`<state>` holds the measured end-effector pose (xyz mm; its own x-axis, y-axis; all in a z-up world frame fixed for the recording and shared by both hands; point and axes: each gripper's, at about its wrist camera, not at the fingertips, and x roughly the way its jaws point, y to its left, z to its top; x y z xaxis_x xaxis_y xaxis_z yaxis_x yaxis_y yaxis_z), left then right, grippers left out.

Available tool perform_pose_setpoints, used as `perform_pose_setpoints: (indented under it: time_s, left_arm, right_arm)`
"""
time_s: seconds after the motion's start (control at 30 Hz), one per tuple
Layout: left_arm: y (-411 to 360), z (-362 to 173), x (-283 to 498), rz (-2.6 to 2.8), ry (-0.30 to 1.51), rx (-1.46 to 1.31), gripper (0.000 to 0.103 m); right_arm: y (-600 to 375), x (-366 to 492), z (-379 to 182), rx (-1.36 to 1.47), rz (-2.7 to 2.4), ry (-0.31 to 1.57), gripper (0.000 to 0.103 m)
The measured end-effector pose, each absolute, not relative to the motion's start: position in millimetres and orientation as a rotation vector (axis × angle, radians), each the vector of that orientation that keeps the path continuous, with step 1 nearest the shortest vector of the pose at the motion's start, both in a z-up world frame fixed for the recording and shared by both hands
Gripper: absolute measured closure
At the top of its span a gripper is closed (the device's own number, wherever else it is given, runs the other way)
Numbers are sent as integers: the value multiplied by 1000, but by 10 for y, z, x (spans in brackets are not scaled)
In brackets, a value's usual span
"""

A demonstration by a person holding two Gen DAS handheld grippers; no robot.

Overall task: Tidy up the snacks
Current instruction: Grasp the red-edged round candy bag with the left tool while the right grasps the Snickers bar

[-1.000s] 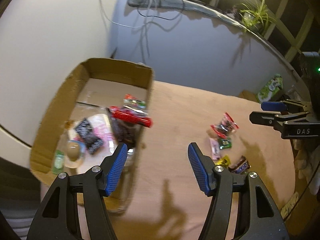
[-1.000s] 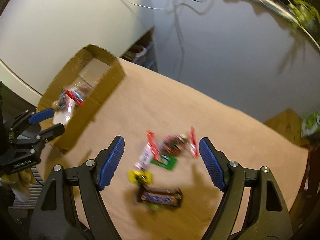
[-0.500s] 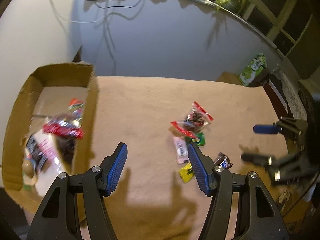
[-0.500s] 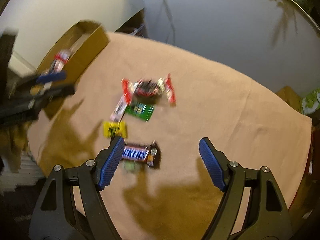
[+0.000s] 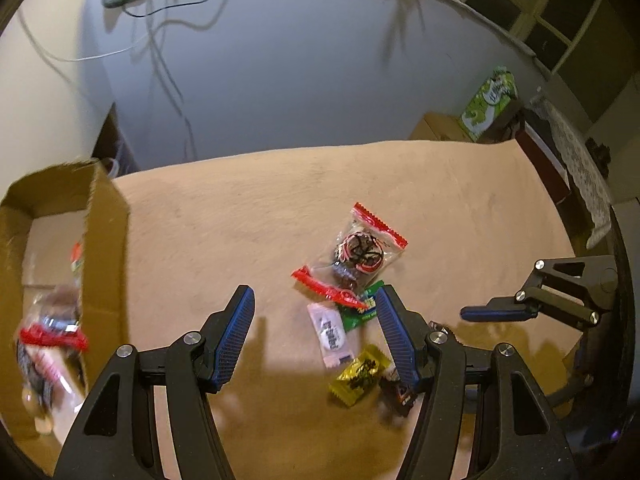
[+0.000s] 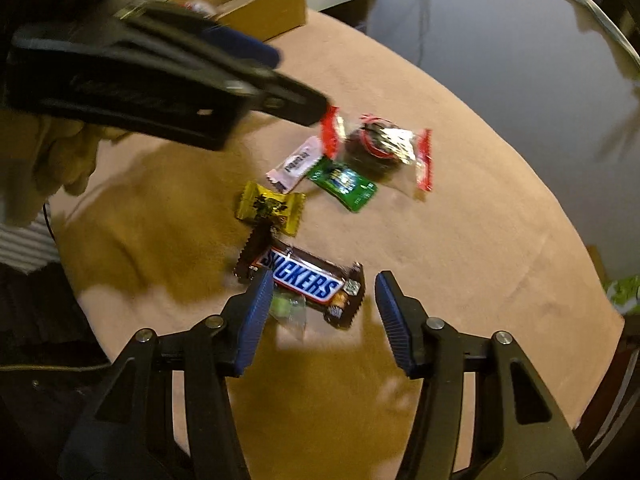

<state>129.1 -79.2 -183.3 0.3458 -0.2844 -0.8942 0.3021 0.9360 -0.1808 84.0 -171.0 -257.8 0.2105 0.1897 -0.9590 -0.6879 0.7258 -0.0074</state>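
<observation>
Loose snacks lie on the tan table: a clear red-edged bag, a pink packet, a green packet, a yellow candy and a Snickers bar. My left gripper is open and empty, above the pink packet. My right gripper is open and empty, its fingers on either side of the Snickers bar. A cardboard box at the left holds several snacks.
The left gripper's body crosses the upper left of the right wrist view. The right gripper's finger shows at the right of the left wrist view. A green carton stands beyond the table's far right corner. A wall with cables is behind.
My left gripper has swung right from over the box to over the loose snacks. My right gripper has come down close to the Snickers bar. Both stay open.
</observation>
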Motion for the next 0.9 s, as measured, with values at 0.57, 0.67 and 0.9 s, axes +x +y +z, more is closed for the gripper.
perform_pose_setpoints:
  time_s: [0.57, 0.67, 0.9]
  left_arm:
    - [-1215, -2171, 1662, -534, 1218, 185, 40]
    - [-1189, -2190, 1652, -539, 1216, 175, 42]
    - [-1148, -2239, 1658, -541, 1217, 129, 65]
  right_arm:
    - [-1450, 823, -2818, -576, 789, 1188, 47]
    - [-1466, 899, -2816, -555, 803, 1203, 48]
    - [-1505, 960, -2812, -561, 831, 1238, 55]
